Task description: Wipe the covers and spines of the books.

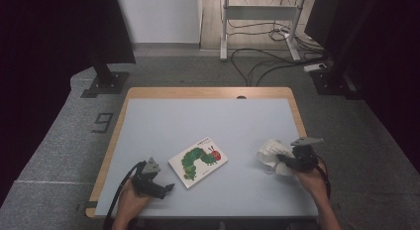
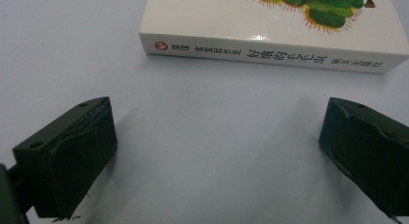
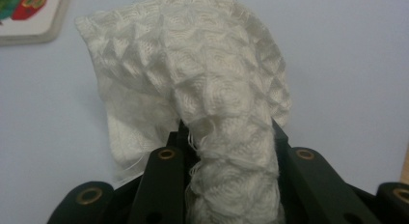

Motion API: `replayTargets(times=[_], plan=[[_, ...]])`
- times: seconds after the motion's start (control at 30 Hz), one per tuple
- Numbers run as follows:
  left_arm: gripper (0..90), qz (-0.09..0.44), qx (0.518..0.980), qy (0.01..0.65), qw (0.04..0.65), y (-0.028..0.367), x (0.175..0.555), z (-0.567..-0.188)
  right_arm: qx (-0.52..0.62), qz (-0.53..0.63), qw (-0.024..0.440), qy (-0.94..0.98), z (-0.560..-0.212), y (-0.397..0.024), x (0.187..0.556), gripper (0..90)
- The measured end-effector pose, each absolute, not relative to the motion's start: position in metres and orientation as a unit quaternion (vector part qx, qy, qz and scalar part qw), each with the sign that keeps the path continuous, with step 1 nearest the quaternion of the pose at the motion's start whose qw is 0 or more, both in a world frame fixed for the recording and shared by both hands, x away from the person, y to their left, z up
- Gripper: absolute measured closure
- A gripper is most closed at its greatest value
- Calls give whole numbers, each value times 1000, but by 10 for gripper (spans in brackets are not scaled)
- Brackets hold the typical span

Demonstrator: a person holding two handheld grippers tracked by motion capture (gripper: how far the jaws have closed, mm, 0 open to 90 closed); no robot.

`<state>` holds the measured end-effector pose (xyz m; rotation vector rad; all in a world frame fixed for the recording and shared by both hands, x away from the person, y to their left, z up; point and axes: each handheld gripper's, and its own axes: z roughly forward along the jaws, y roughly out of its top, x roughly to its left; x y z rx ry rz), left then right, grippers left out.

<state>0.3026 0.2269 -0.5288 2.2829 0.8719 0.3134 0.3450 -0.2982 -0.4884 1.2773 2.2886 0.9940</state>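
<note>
A white waffle-textured cloth (image 3: 202, 84) is pinched between the jaws of my right gripper (image 3: 226, 151), which is shut on it; its bunched end trails back between the jaws. From above, that cloth (image 1: 271, 151) sits at the table's right side in front of the right gripper (image 1: 292, 160). A white picture book (image 1: 198, 161) with a green caterpillar lies flat near the table's middle front. My left gripper (image 1: 166, 188) rests near the front left, jaws open, pointing at the book's spine (image 2: 270, 52), with bare table between its jaws (image 2: 217, 151).
The pale blue tabletop (image 1: 208, 121) has a wooden rim. Black stand bases (image 1: 104, 84) sit on the grey floor beyond the far left and far right corners. Cables (image 1: 267, 61) lie behind the table.
</note>
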Motion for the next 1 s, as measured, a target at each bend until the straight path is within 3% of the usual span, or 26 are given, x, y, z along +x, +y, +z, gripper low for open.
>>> replayTargets(times=[1.0], plan=[[0,120,874,334,332,227,303,-529,379,401,144,821,-455,-245,354,681]])
